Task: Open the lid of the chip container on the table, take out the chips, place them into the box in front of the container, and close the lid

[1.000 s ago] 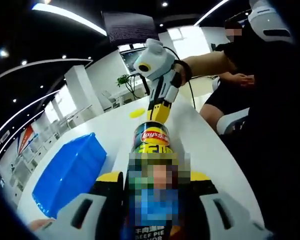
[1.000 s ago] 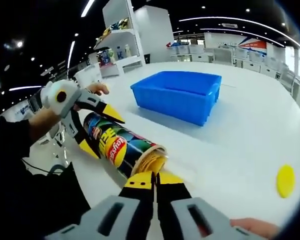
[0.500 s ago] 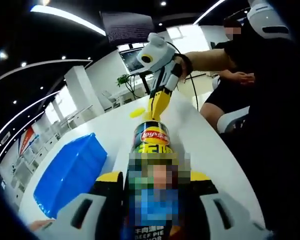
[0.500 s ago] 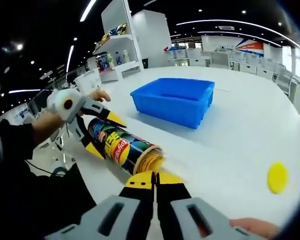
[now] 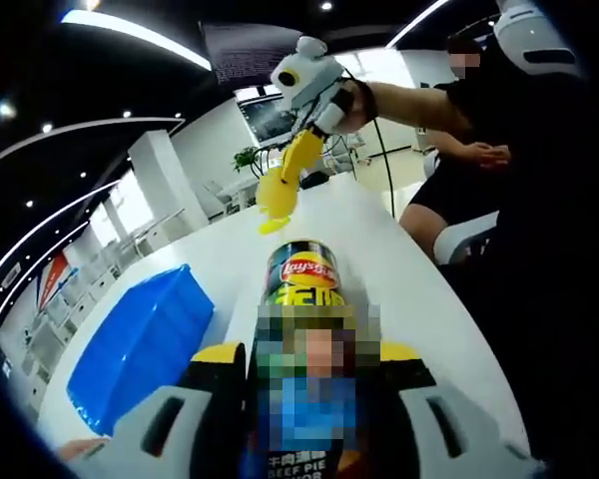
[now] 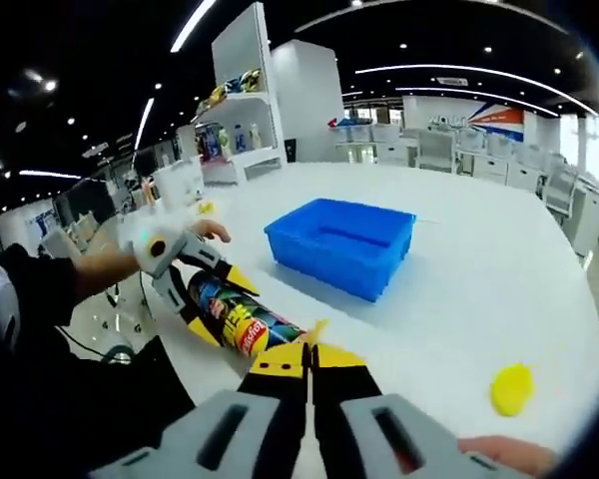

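The right gripper (image 5: 277,197), jaws clamped on chips (image 5: 273,203), has lifted clear of the can (image 5: 301,274) clamped by the left gripper (image 6: 195,289), ready for the box (image 6: 341,244).

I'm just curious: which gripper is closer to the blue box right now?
Left, probably, though neither touches it. The left gripper lies on the table beside the blue box, clamped around the chip can. The right gripper is raised above the table beyond the can's open end.

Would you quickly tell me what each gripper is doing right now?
Left gripper: shut on the chip container, which lies on the table.
Right gripper: jaws together, apparently pinching chips lifted clear of the container.
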A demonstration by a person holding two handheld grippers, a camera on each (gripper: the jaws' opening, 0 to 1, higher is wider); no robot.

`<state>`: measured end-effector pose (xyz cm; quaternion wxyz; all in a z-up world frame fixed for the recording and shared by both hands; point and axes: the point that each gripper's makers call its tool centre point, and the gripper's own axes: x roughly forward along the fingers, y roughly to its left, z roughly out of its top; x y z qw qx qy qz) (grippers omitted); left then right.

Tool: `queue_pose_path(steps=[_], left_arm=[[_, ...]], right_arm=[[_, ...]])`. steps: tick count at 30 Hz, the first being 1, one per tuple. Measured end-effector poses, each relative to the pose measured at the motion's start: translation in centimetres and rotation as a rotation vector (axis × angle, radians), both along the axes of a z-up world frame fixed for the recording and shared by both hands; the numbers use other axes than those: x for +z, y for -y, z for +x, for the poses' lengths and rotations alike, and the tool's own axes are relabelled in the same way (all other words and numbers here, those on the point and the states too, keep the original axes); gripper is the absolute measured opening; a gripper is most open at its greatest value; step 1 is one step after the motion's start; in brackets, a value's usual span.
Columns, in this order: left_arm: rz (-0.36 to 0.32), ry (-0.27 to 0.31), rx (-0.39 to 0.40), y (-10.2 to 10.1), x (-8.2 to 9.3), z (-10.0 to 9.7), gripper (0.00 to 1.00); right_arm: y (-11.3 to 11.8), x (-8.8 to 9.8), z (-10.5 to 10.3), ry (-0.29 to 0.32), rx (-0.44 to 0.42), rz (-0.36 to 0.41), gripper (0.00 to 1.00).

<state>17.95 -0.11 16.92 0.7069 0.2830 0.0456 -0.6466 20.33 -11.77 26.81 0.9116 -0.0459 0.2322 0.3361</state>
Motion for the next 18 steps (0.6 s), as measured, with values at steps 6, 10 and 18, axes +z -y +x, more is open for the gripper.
queue_pose_path(steps=[6, 10, 18], left_arm=[[0.0, -0.008, 0.003, 0.2, 0.0, 0.2, 0.48], [0.0, -0.013, 0.004, 0.4, 0.0, 0.1, 0.48], [0.001, -0.025, 0.008, 0.5, 0.1, 0.2, 0.49]], right_arm=[[-1.3, 7.2, 1.5, 0.167, 0.011, -0.039, 0.01], [-2.5, 10.4, 3.6, 0.262, 0.011, -0.11, 0.01], [-6.4, 11.9, 9.7, 0.392, 0.001, -0.306, 0.01]])
